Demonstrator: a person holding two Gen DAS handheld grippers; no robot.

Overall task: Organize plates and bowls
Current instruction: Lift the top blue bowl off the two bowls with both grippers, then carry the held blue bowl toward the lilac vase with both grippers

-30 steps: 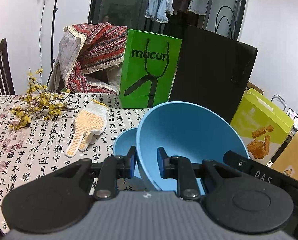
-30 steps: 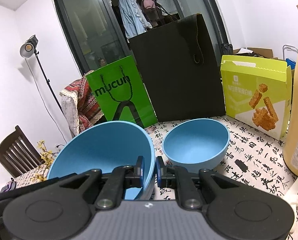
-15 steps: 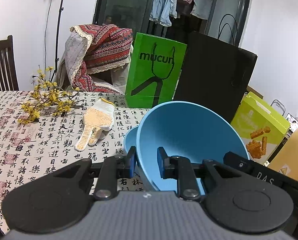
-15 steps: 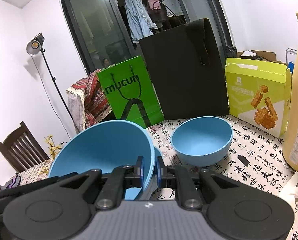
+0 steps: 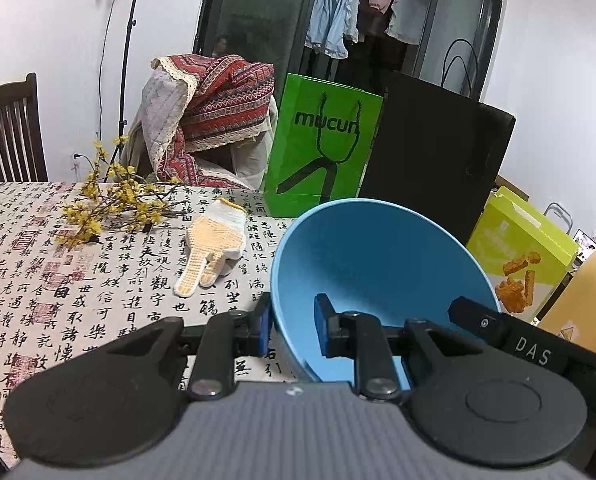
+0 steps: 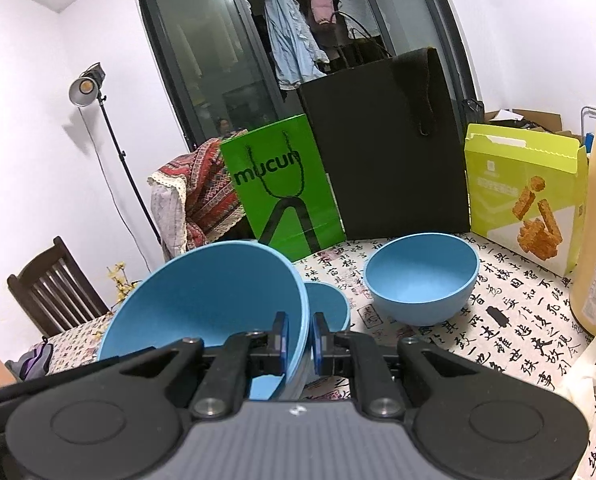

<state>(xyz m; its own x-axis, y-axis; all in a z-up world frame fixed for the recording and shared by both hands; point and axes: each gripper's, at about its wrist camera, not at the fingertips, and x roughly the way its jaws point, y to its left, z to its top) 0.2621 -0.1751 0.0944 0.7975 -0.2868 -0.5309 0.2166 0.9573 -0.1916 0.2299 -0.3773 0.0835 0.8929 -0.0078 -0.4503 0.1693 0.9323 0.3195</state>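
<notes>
Moved: both views slid sideways; small bowl point(image 6: 326, 304) left the left view.
Surface: calligraphy-print tablecloth point(image 5: 58, 280), white-walled room.
Shapes: smooth round large blue bowl point(image 5: 374, 276), tilted, above the table.
Grip: left gripper point(image 5: 290, 320) and right gripper point(image 6: 300, 334) pinched opposite rims.
Around: second bowl point(image 6: 422, 276), knit glove point(image 5: 214, 244), green bag point(image 5: 318, 152).

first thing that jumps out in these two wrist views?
The big blue bowl, tilted and lifted above the calligraphy tablecloth, with the left tool and right tool each clamped on its rim at opposite sides. Behind it in the right view sit a smaller blue bowl and another partly hidden one. At the back stands the bright green bag.
</notes>
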